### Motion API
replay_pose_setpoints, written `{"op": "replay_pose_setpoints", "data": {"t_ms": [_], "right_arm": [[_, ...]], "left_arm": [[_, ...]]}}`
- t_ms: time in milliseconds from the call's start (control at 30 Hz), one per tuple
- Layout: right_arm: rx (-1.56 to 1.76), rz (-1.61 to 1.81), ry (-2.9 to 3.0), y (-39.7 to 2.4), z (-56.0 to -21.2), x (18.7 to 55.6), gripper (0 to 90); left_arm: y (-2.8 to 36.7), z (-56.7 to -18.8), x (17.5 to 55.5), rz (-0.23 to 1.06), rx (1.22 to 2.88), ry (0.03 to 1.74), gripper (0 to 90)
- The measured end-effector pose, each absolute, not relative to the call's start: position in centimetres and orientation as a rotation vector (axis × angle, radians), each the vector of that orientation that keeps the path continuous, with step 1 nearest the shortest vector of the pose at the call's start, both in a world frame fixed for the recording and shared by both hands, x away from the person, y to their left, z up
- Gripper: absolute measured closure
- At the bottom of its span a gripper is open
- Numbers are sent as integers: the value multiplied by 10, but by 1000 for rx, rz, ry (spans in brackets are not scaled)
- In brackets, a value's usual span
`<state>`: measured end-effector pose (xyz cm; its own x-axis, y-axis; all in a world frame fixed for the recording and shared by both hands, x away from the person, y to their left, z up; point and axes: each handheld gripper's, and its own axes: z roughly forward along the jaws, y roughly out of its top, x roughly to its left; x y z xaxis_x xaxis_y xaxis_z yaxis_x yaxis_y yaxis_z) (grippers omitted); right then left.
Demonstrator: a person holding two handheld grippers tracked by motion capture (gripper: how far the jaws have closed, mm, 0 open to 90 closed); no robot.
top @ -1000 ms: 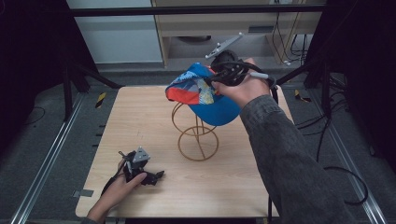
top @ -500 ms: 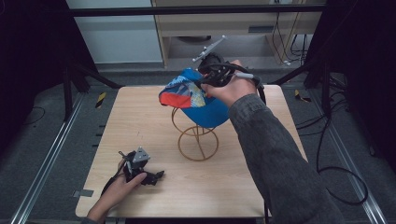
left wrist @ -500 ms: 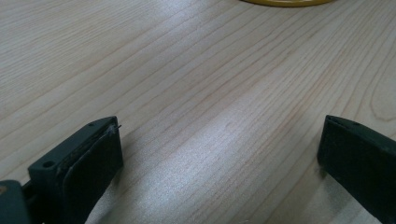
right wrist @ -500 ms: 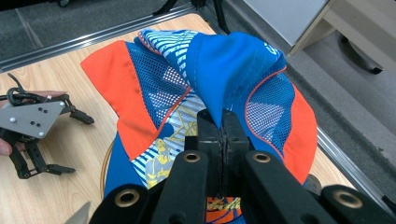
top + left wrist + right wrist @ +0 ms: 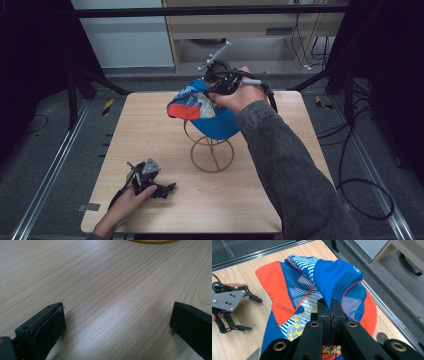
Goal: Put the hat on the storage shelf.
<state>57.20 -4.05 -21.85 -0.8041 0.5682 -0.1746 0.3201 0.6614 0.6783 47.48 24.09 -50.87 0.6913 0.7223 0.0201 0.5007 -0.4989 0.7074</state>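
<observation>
The wooden table (image 5: pixel 150 130) carried little: one wire stand (image 5: pixel 212 152), one cap (image 5: pixel 202 107) and two grippers. The stand, a golden frame with a round base ring, stood near the table's middle, and the cap, blue with orange panels, mesh patches and a printed pattern, hung over its top, bunched and tilted toward the table's far side. The right gripper (image 5: pixel 330 305) was above the stand with its jaws clenched on a pinched fold of the cap's blue cloth, so the cap's weight seemed shared between the grip and the wire. The left gripper (image 5: pixel 150 182) rested on the table near the front left corner, well apart from the stand, its jaws spread wide with bare wood between them. The main risk, as I judged it, was that the light stand would tip or slide if the cloth were pulled sideways while it still caught on the wire, since nothing held the base ring down. A second risk was that the thin fold could slip from the closed pads, letting the cap drop crooked or fall off the stand. The idle left gripper was too far away to steady either.
</observation>
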Motion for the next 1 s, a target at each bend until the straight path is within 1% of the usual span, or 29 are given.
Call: {"op": "replay_pose_setpoints", "data": {"t_ms": [700, 1000], "right_arm": [[699, 921, 2544, -40, -232, 569, 881], [700, 926, 2540, -42, -233, 568, 848]], "left_arm": [[241, -509, 475, 412, 2206, 931, 0], [241, -509, 475, 412, 2206, 931, 0]]}}
